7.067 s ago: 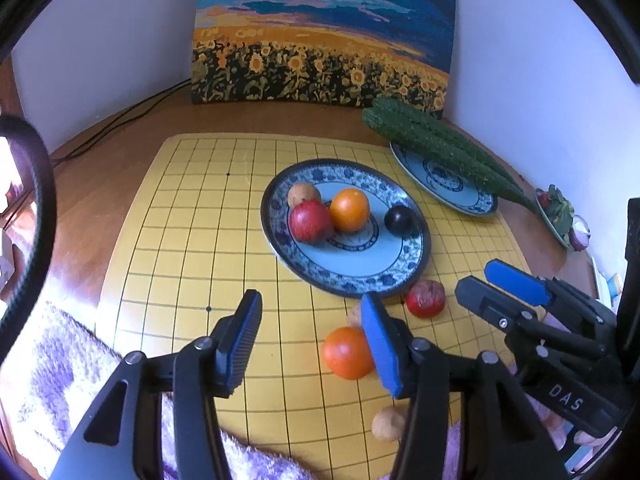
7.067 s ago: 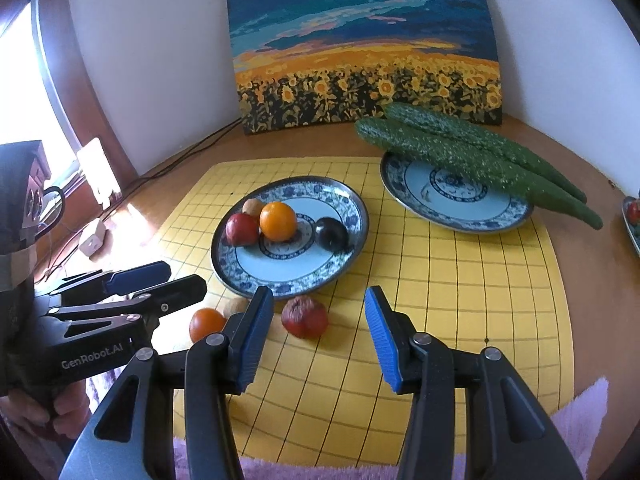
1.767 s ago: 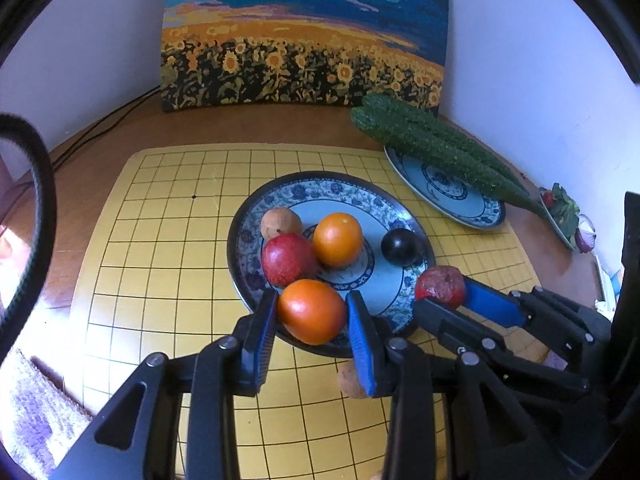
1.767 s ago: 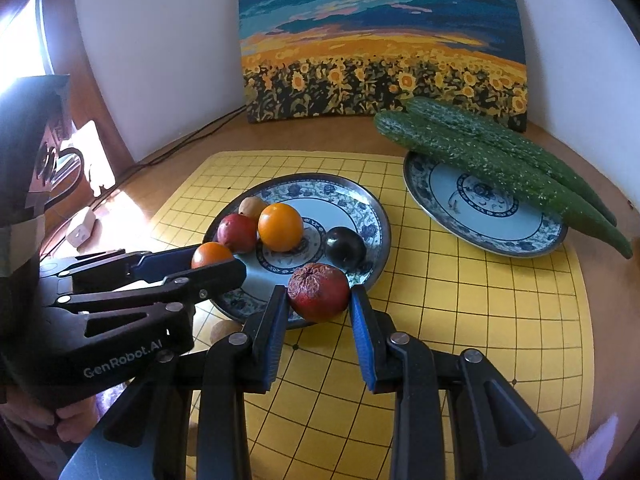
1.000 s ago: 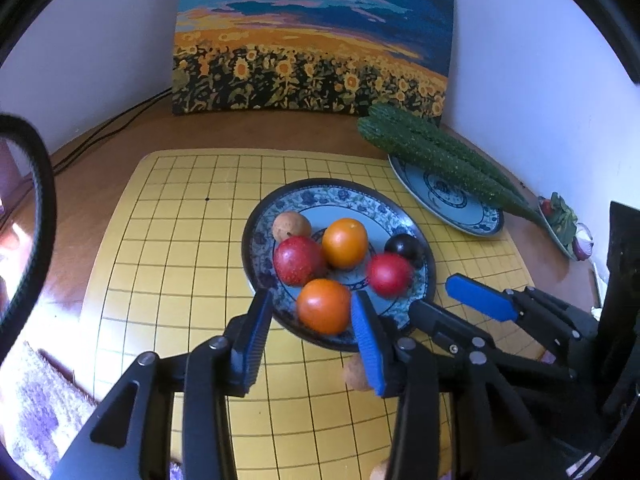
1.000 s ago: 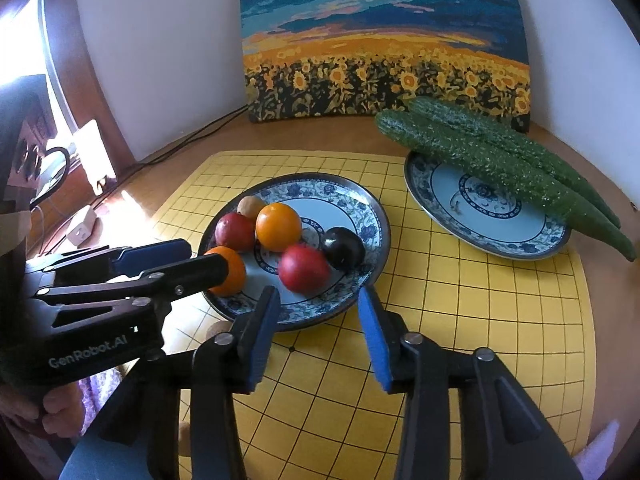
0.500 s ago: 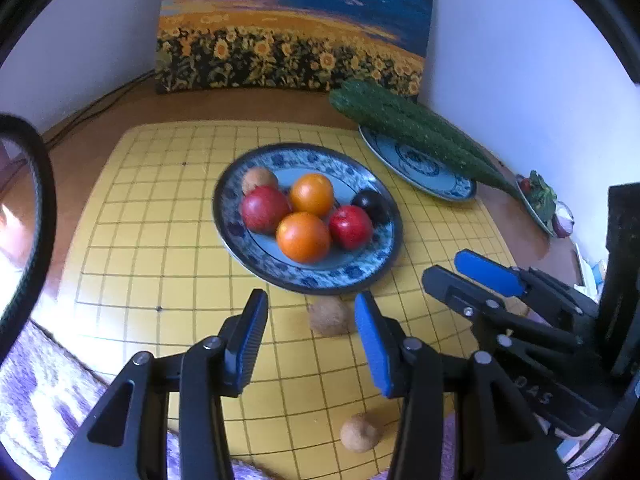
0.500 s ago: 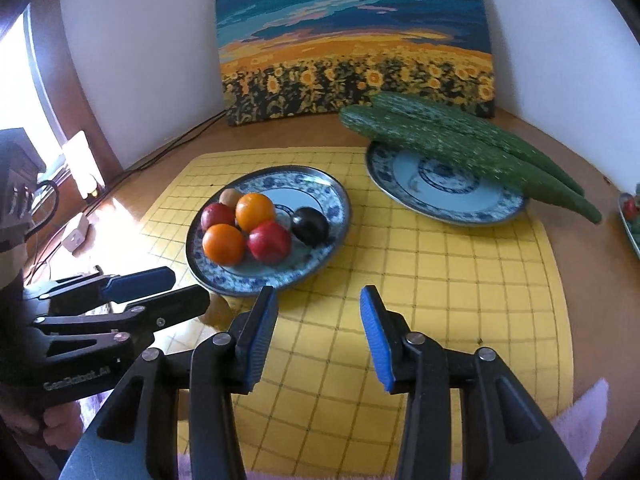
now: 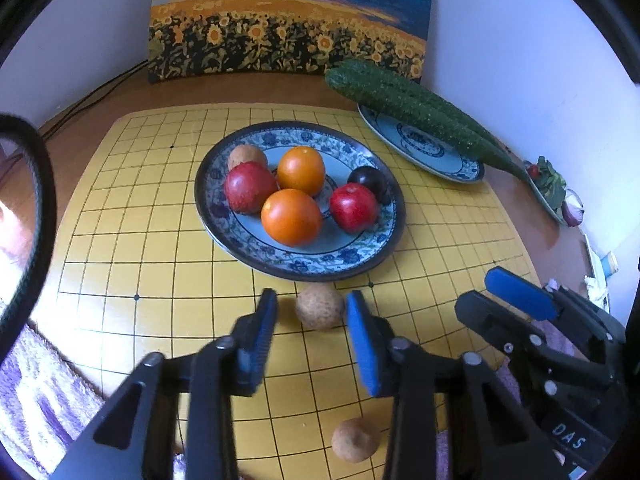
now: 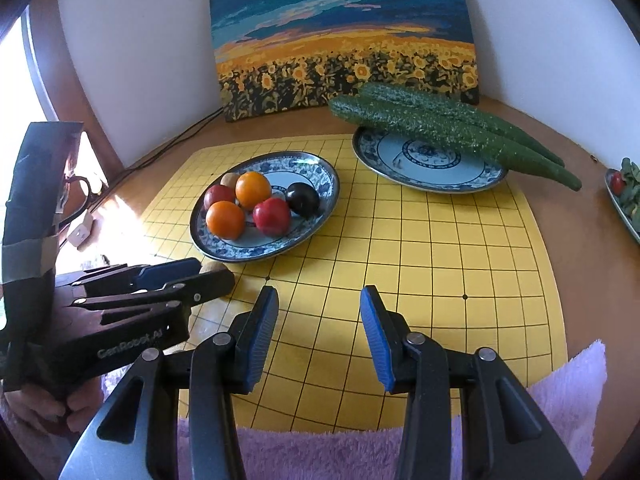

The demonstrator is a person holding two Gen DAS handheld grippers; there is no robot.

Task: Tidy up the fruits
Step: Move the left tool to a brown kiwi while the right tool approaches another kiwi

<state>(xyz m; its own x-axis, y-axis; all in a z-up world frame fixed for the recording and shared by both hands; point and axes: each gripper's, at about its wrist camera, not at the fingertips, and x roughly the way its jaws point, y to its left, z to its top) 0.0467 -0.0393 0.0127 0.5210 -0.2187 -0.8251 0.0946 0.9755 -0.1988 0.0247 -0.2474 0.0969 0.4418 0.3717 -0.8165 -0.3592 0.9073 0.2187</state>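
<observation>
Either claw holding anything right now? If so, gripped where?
Nothing held. The left claw is open, its fingers on either side of a small brown fruit on the yellow grid board, not clamped on it. The right claw is open and empty.

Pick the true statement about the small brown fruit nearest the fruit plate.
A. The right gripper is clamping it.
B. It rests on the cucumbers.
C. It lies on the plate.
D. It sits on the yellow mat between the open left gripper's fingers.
D: the small brown fruit sits on the yellow mat, just off the fruit plate, with the left gripper open around it.

Fruits (image 9: 291,217) on plate (image 9: 224,152), cucumbers (image 9: 404,98) behind
</observation>
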